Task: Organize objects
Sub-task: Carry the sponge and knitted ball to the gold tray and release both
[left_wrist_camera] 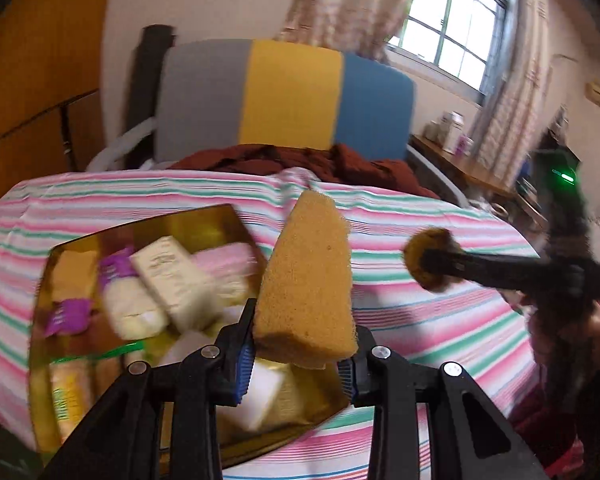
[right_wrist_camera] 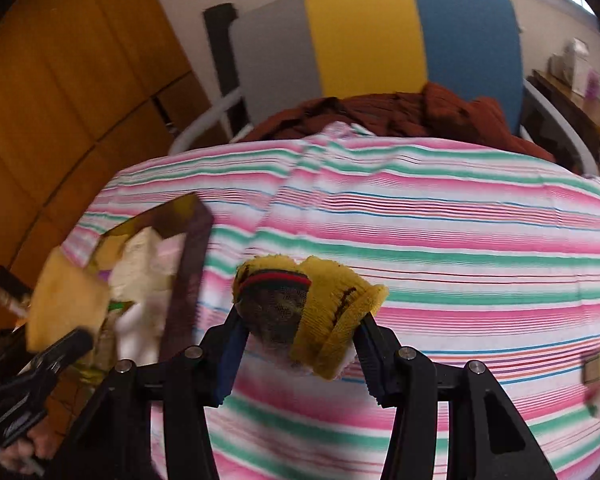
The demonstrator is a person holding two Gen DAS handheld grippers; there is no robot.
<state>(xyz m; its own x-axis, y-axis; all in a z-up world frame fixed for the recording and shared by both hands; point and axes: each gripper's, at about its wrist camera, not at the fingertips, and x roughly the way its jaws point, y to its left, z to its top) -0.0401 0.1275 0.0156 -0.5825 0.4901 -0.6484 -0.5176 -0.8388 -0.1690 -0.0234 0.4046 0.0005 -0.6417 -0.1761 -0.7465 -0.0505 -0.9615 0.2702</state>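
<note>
Yellow sponge (left_wrist_camera: 306, 280), one, clamped in left gripper (left_wrist_camera: 296, 364); one rolled sock (right_wrist_camera: 308, 312) pinched in right gripper (right_wrist_camera: 300, 356); one box (left_wrist_camera: 72, 240) at 9 o'clock.

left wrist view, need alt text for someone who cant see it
The left gripper holds a yellow sponge upright above a gold box filled with wrapped packets, on a pink, green and white striped cloth. To the right, the right gripper holds a small yellow-brown object; behind stands a grey, yellow and blue headboard.

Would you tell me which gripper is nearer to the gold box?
Left. The left gripper, shut on the sponge, hangs over the gold box; the right gripper is off beside it.
</note>
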